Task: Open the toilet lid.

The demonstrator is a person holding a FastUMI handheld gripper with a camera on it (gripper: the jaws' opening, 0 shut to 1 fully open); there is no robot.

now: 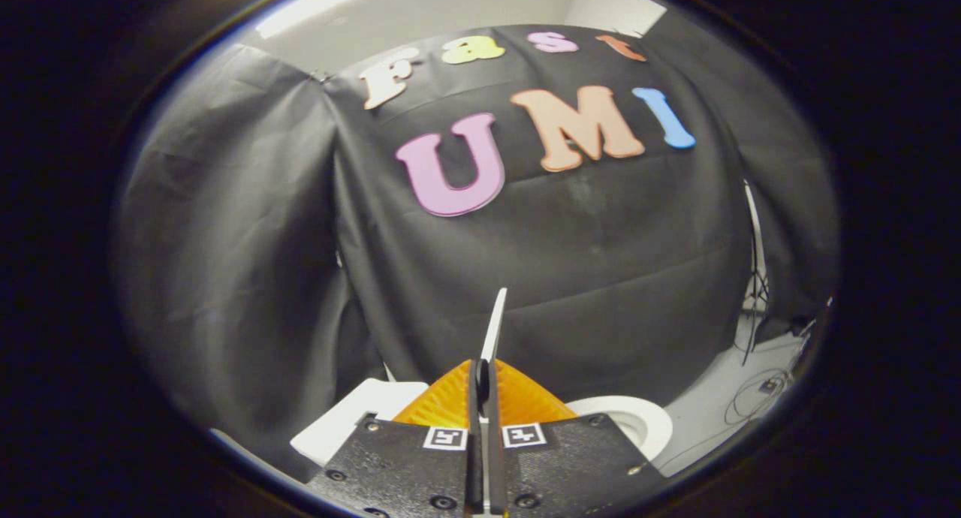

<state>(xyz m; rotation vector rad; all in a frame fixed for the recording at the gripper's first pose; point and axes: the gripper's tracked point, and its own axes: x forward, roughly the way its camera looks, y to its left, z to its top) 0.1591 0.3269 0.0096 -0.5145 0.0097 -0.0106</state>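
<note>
The toilet lid [493, 324] was white, seen edge-on. The toilet bowl rim [638, 420] was white. The cistern top [360, 420] was white. The tool [484, 383] carried two square black-and-white markers [446, 438]. The booth's wall cloth [570, 278] was black. The floor [721, 405] was pale grey-white, crossed by thin dark cables [754, 394].

Black cloth wall [585, 278]; cables [758, 398] on floor [713, 420].
</note>
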